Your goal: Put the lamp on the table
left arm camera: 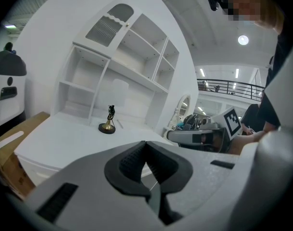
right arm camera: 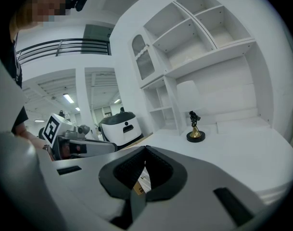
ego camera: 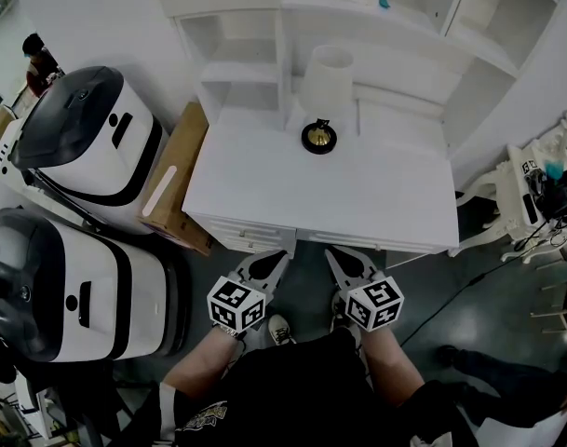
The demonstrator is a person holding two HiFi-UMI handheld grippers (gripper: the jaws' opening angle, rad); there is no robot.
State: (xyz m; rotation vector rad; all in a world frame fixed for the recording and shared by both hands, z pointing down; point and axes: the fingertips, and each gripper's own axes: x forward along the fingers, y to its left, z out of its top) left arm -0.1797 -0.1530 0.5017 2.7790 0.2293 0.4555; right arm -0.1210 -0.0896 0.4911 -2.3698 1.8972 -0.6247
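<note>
You hold both grippers low in front of your body, near the front edge of the table (ego camera: 264, 194) and not over it. They sit side by side with a small gap between them.

Your left gripper (ego camera: 281, 254) is shut tight. Its two black pads (left arm camera: 132, 165) meet at the tip, and nothing is between them. Your right gripper (ego camera: 330, 252) is shut tight too, with nothing in it.

The lamp base (ego camera: 318, 137) stands upright on the white table, toward the back. It has a round black foot, a gold stem and a black top. The white shade (ego camera: 328, 77) is not on the base. It stands just behind it, by the white shelves (ego camera: 246, 63). You cannot tell if the two touch.

Both grippers are well apart from the lamp base.

To the left of the table a brown box (ego camera: 176, 182) leans on its side. Past the box stand two big white and black machines (ego camera: 83, 133).
</note>
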